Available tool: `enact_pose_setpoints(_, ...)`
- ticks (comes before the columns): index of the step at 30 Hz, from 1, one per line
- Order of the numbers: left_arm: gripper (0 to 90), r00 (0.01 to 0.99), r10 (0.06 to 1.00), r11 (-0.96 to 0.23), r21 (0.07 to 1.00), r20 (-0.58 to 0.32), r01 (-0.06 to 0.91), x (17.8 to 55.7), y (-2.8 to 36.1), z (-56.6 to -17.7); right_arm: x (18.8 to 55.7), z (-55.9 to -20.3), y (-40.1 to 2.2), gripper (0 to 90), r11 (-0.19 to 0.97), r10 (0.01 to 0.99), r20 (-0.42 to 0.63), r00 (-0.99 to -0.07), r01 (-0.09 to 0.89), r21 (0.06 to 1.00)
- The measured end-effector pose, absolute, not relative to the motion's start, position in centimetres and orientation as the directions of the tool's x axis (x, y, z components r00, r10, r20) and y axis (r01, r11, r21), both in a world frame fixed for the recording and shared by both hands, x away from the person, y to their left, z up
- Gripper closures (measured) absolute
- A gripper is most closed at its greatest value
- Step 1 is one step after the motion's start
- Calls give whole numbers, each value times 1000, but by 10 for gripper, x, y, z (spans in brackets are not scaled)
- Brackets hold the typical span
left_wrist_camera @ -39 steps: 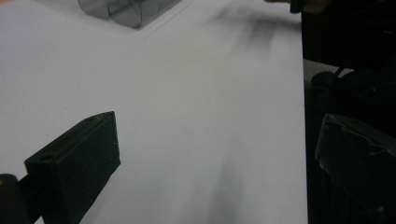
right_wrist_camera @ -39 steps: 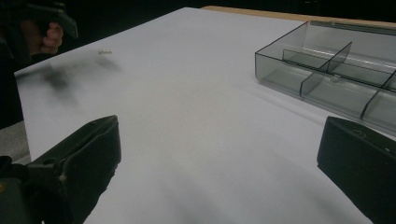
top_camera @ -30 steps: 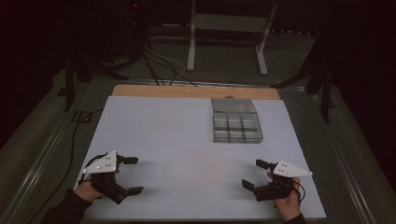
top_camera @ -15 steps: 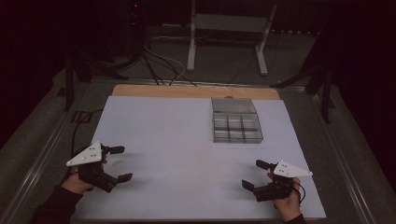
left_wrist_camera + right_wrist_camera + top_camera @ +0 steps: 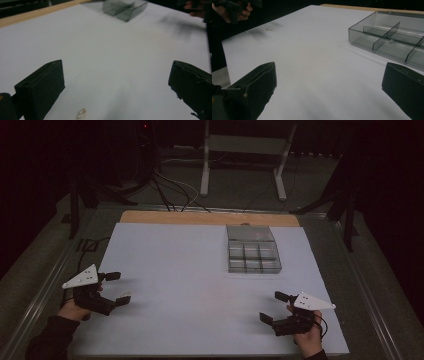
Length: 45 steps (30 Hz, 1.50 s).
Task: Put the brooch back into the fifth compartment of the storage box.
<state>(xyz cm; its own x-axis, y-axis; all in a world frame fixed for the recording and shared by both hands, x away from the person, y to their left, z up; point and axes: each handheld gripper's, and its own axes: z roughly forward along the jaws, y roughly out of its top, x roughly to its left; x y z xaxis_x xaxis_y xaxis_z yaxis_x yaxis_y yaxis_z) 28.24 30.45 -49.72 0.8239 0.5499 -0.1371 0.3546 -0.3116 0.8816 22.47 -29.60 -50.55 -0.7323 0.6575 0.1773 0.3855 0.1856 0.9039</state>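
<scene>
left gripper [image 5: 116, 287] jaws wide open, holding nothing, tiny pale bit [image 5: 80, 114] on the white table [image 5: 190, 270] right between them; right gripper [image 5: 274, 307] gaping too, empty, clear divided box [image 5: 251, 255] well ahead of it

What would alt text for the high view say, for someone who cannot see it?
A person's two hands each hold an open two-jaw gripper over a white table sheet: the left gripper near the sheet's left edge, the right gripper near its front right corner. A clear compartment box sits toward the far right.
</scene>
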Motion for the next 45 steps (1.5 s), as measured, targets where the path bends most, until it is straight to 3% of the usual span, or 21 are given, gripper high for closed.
enact_pose_setpoints(19, 86, 765, 622, -399, 775, -164, 490, 297, 316, -526, 223, -505, -298, 0, 181, 657, 180, -732, 385, 905)
enact_pose_setpoints(22, 160, 757, 635, -401, 772, -154, 494, 298, 317, -528, 224, -506, -297, 0, 186, 657, 177, -733, 384, 904)
enact_pose_setpoints(35, 332, 750, 651, -439, 747, -118, 499, 302, 316, -535, 224, -506, -297, 0, 186, 652, 177, -737, 382, 905)
enact_pose_setpoints(45, 574, 772, 629, -505, 707, -91, 495, 304, 311, -540, 224, -506, -298, 0, 182, 655, 179, -734, 383, 905)
